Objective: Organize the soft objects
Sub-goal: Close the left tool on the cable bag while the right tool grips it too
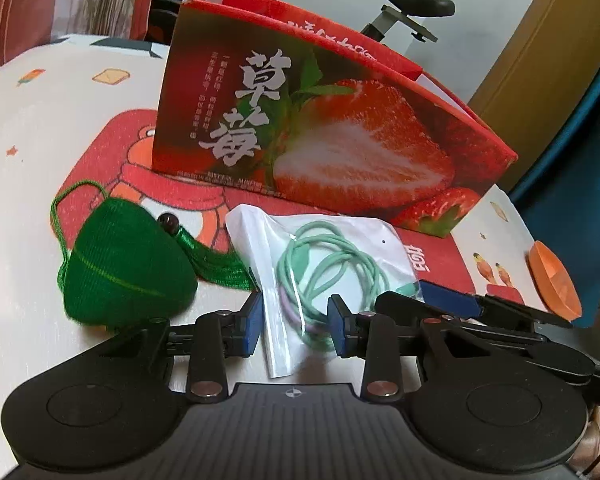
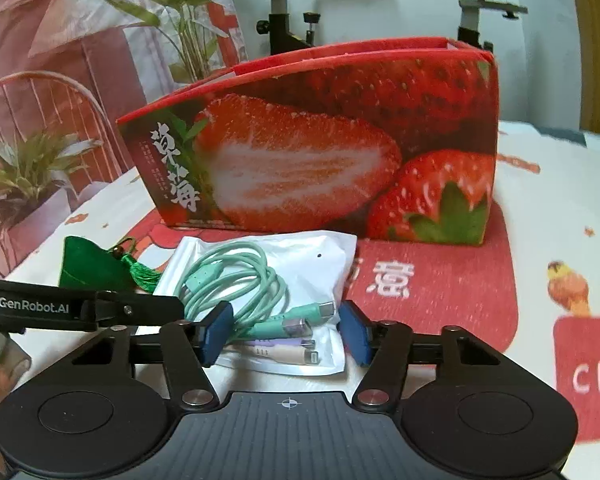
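A white plastic bag holding a coiled mint-green cable (image 1: 340, 236) (image 2: 308, 256) lies on a red mat in front of the strawberry-printed box (image 1: 340, 140) (image 2: 320, 152). My left gripper (image 1: 296, 324) is shut on the bag's near left corner, its blue pads pinching the plastic and cable. My right gripper (image 2: 286, 332) has its pads against both side edges of the bag's plug end. One right finger (image 1: 452, 299) shows at the bag's right corner in the left wrist view. A green knitted pouch with a tassel (image 1: 124, 276) (image 2: 88, 268) sits left of the bag.
The open-topped box stands upright behind the bag. An orange paper piece (image 1: 552, 280) lies at the table's right edge. An exercise bike (image 2: 284, 20) and potted plants (image 2: 20, 176) stand beyond the table. The left gripper's body (image 2: 80, 308) crosses the right wrist view's lower left.
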Demonstrator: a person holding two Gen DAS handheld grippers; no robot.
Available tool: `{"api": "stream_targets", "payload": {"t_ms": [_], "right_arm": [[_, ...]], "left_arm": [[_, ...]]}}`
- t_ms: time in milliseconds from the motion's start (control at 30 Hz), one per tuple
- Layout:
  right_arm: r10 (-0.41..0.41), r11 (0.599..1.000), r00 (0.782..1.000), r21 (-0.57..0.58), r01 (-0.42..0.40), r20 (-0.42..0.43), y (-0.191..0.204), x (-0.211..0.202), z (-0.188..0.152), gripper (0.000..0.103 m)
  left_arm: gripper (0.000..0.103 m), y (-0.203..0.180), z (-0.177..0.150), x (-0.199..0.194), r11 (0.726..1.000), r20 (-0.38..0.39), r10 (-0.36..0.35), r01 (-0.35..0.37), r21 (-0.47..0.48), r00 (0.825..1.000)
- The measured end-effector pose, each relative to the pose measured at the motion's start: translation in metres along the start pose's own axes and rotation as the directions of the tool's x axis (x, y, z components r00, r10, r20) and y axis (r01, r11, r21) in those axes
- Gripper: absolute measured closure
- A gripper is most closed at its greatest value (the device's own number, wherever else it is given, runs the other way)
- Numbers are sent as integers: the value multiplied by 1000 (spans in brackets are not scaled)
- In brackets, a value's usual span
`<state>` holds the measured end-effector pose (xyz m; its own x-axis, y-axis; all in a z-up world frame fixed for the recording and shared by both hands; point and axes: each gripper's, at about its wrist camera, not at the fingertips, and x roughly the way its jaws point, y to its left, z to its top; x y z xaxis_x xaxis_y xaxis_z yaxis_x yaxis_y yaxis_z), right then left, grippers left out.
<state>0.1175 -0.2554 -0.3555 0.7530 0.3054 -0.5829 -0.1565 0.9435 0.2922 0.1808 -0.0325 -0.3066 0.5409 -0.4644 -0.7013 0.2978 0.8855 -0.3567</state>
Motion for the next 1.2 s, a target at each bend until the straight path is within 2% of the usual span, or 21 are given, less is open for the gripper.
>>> {"api": "stream_targets", "payload": {"t_ms": [200, 367, 433, 633, 767, 933, 1067, 1200], "right_arm": [[23, 999, 999, 44, -22, -32, 3, -12, -6, 60], [28, 997, 999, 67, -25, -43, 4, -23, -14, 68], [24, 998, 999, 67, -22, -40, 7, -27, -17, 70], [21, 998, 999, 67, -18, -37, 12, -36, -20, 71], [27, 998, 999, 59, -25, -33, 15, -41, -19, 72], [13, 998, 999, 56, -10, -52, 15, -39, -22, 72], [11, 998, 998, 60, -7, -56, 13, -37, -26, 71], [13, 998, 999, 56, -10, -52, 12, -37, -27, 71]], "left_arm": [[68, 2, -9, -11, 1000, -21, -19, 19, -16, 1000], [81, 7, -15, -17, 999, -30, -30, 29, -35, 999], [81, 7, -17, -20, 999, -29, -28, 27, -27, 999], [81, 6, -22, -31, 999, -20, -40, 39, -18, 999], [81, 4, -22, -35, 997, -16, -79, 79, -7, 997], [80, -1, -25, -34, 998, -16, -58, 59, 26, 998], [78, 2, -25, -34, 1000, -21, 7, -6, 21, 1000], [77, 11, -25, -31, 1000, -30, -2, 1, -18, 1000]]}}
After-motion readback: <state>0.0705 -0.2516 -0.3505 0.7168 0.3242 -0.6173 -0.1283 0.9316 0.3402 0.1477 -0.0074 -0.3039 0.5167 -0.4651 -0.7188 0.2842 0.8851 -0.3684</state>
